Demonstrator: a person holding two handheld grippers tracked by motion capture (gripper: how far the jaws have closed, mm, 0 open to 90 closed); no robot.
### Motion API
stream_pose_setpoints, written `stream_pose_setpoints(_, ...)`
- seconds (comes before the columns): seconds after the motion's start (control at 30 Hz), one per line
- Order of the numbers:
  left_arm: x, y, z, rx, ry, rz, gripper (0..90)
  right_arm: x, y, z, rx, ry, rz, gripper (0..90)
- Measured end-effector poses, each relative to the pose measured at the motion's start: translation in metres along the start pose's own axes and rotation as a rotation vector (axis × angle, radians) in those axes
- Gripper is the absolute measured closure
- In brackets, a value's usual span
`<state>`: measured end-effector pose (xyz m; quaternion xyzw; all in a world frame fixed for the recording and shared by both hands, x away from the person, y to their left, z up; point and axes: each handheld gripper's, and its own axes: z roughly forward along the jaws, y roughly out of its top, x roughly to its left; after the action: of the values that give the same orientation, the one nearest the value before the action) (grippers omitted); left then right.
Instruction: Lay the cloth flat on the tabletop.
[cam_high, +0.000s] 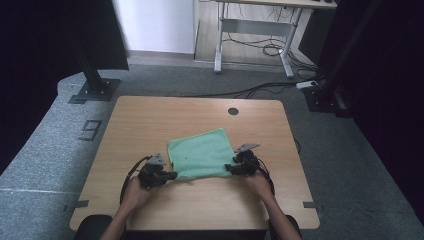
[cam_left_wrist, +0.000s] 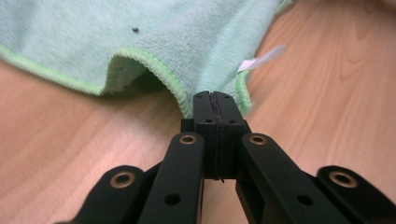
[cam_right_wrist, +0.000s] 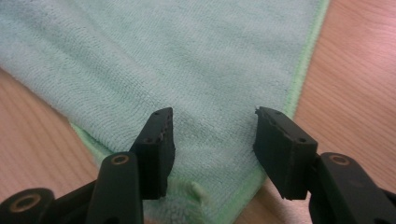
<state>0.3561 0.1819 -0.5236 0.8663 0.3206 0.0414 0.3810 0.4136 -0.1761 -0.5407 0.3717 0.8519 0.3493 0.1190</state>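
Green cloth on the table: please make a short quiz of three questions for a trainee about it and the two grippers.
1. True or false: the left gripper is shut on a corner of the cloth.
2. How do the jaws of the right gripper stand? A) shut on the cloth B) open over the cloth C) open over bare table
3. Fill in: in the left gripper view, the small tag at the cloth's edge is ____ in colour.

Key: 1 true; 2 B; 3 white.
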Motion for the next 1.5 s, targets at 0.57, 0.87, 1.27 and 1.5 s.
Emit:
stream_pose_setpoints(0.57,-0.002,0.008,0.022,0.037,0.148,-0.002,37.2,-0.003,-0.027,-0.026,0.02,-0.067,-0.053,23.3)
stream_pose_setpoints(0.87,0.016,0.013,0.028,0.049,0.246,-0.025,35.9,-0.003,-0.031,-0.028,0.023,-0.07,-0.061,24.9)
stream_pose_setpoints(1.27,-0.017,0.001,0.021,0.03,0.151,-0.051,14.9,-0.003,-0.033,-0.028,0.016,-0.063,-0.036,25.5)
stream_pose_setpoints(1.5,-0.02,-0.003,0.025,0.092,0.242,-0.01,13.6,-0.003,-0.035,-0.029,0.014,-0.058,-0.031,26.2)
